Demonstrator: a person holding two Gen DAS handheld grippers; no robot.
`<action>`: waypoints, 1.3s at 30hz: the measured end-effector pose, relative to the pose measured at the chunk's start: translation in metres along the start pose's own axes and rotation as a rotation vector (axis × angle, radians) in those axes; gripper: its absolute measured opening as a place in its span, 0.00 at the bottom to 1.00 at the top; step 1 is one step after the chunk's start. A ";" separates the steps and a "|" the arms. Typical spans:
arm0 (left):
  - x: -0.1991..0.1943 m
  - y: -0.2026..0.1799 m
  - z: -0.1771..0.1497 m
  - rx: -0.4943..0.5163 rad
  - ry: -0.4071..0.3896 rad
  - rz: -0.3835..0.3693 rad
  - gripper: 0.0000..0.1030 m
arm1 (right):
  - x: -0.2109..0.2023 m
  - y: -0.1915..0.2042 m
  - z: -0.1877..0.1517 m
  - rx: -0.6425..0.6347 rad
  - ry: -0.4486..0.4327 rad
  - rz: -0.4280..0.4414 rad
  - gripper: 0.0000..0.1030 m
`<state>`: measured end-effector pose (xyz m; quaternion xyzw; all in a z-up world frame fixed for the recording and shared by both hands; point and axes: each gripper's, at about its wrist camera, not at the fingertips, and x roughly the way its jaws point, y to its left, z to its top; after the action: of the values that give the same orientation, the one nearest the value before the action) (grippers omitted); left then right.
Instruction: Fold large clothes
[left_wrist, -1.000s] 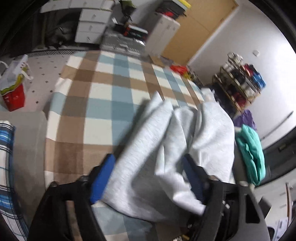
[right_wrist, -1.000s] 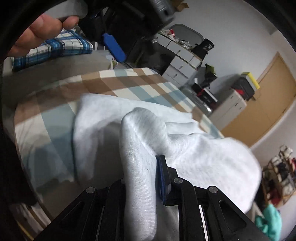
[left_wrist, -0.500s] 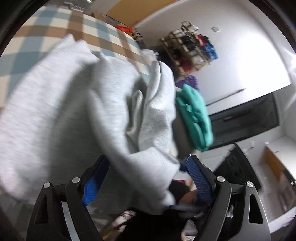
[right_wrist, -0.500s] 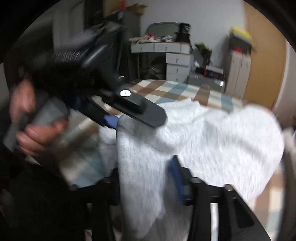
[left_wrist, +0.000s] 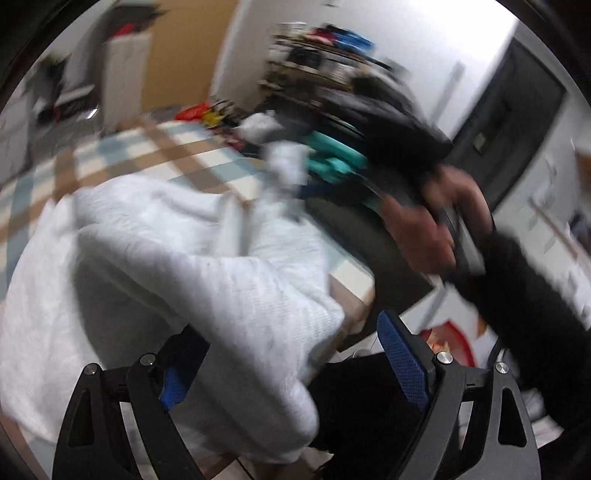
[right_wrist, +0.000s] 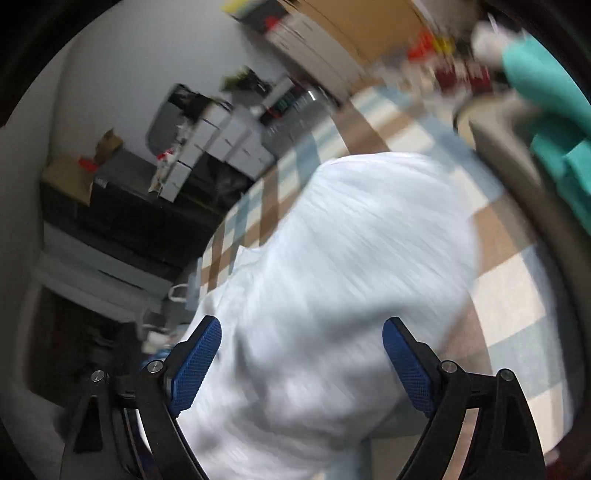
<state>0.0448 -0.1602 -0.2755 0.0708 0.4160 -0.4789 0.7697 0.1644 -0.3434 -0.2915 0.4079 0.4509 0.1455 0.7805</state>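
Grey garment (right_wrist: 332, 277) bunched near blanket (right_wrist: 517, 295) edge, seemingly loose between both opening hand-held grippers (left_wrist: 295, 354) (right_wrist: 303, 354).

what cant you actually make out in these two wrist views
- Left wrist: shelf contents, motion-blurred.
- Left wrist: what the person's hand grips, smeared dark.
- Right wrist: grey garment near edge, cut off by the frame bottom.
- Right wrist: drawer unit clutter, too small and blurred.

Heavy motion blur, fisheye-warped edges
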 end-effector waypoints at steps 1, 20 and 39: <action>0.007 -0.014 -0.002 0.053 -0.001 0.014 0.84 | 0.001 -0.007 0.006 0.035 0.029 0.009 0.88; 0.037 -0.042 -0.020 0.232 0.089 -0.160 0.84 | -0.086 -0.105 -0.070 0.056 -0.085 0.307 0.89; 0.074 -0.075 -0.015 0.264 0.259 -0.089 0.90 | -0.091 -0.025 -0.066 -0.187 -0.068 0.031 1.00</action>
<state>-0.0091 -0.2425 -0.3156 0.2138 0.4480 -0.5498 0.6717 0.0564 -0.3801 -0.2750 0.3448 0.4022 0.1851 0.8277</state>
